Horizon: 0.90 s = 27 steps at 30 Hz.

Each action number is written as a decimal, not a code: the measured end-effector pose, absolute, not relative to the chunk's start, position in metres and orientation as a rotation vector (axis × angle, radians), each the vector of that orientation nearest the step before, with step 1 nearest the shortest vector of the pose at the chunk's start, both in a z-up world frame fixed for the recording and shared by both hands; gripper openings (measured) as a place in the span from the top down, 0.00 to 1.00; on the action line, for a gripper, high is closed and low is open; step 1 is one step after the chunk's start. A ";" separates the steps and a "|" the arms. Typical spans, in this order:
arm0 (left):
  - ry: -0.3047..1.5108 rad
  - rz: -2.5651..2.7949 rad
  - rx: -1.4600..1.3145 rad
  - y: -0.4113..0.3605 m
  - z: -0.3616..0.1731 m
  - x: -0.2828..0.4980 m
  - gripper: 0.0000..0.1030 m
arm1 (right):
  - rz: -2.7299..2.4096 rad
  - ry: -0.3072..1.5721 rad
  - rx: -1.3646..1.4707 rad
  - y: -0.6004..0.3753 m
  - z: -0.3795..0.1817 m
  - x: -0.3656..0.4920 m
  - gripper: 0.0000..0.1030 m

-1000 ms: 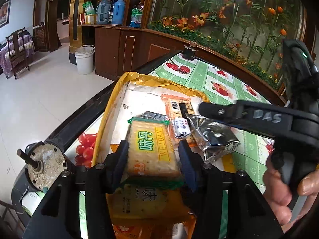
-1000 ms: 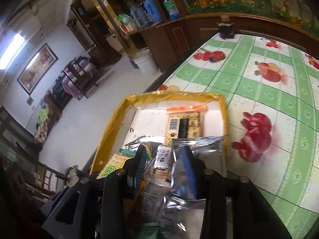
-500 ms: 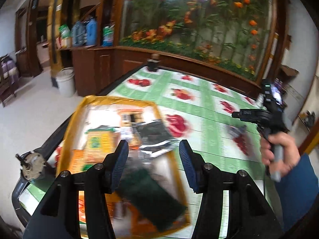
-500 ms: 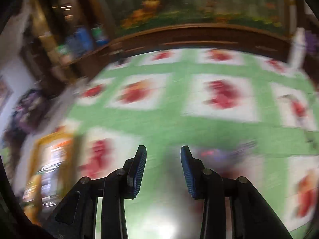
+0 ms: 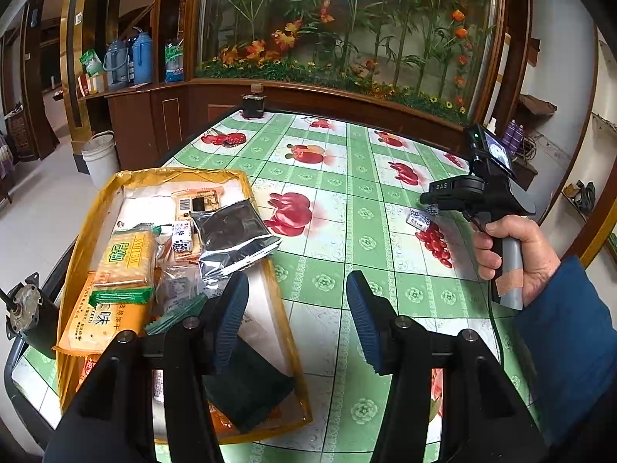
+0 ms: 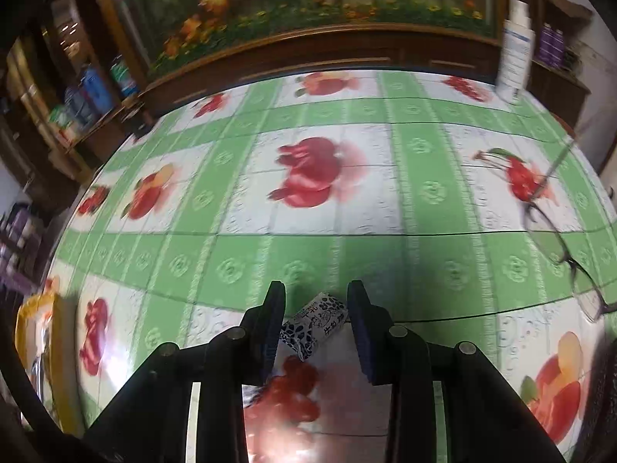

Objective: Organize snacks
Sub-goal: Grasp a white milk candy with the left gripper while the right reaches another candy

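Note:
A yellow tray (image 5: 83, 231) at the table's left end holds a yellow-green cracker pack (image 5: 127, 254), a silver foil bag (image 5: 235, 235), a small blue-and-white candy (image 5: 181, 237), an orange pack (image 5: 100, 320) and a dark green pack (image 5: 246, 382). My left gripper (image 5: 293, 285) hangs open and empty over the tray's right rim. To the right, a hand holds my right gripper (image 5: 428, 202) down at the tablecloth. A second blue-and-white candy (image 6: 314, 326) lies on the cloth between its fingers. The right gripper (image 6: 316, 301) has its jaws closing around that candy, which nearly fills the gap.
Eyeglasses (image 6: 555, 239) lie on the cloth at the right, and a white bottle (image 6: 516, 54) stands at the far right corner. A dark jar (image 5: 252, 106) sits at the table's far edge. A small motor (image 5: 23, 308) sits by the tray's left side. A white bucket (image 5: 100, 154) stands on the floor.
The left gripper drew back from the tray and the cracker pack once between its fingers now lies in the tray. The right gripper swung right from the tray and came down over the loose candy.

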<state>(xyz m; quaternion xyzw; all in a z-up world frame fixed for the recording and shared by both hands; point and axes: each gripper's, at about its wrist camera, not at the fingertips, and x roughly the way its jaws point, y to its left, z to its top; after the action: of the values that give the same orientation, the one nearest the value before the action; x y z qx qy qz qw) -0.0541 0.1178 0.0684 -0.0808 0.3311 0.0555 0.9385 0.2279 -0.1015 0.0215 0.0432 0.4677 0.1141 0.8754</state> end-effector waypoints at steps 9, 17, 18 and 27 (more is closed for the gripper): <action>0.700 0.063 -0.138 0.095 0.061 -0.054 0.50 | 0.494 1.042 -0.112 -0.066 0.020 0.143 0.66; 0.754 -0.018 -0.151 0.082 0.056 -0.041 0.50 | 0.576 1.045 0.041 -0.113 0.048 0.064 0.64; 0.779 -0.049 -0.166 0.081 0.055 -0.033 0.50 | 0.552 1.038 0.089 -0.124 0.049 0.059 0.64; 0.949 -0.160 -0.267 0.055 0.041 0.061 0.51 | 0.468 1.030 0.324 -0.175 0.028 0.072 0.64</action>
<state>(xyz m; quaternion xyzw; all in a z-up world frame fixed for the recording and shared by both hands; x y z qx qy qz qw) 0.0613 0.0554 0.0405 -0.1281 0.4552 -0.0767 0.8778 0.0717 -0.1751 0.0285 0.1530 0.4857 0.2207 0.8319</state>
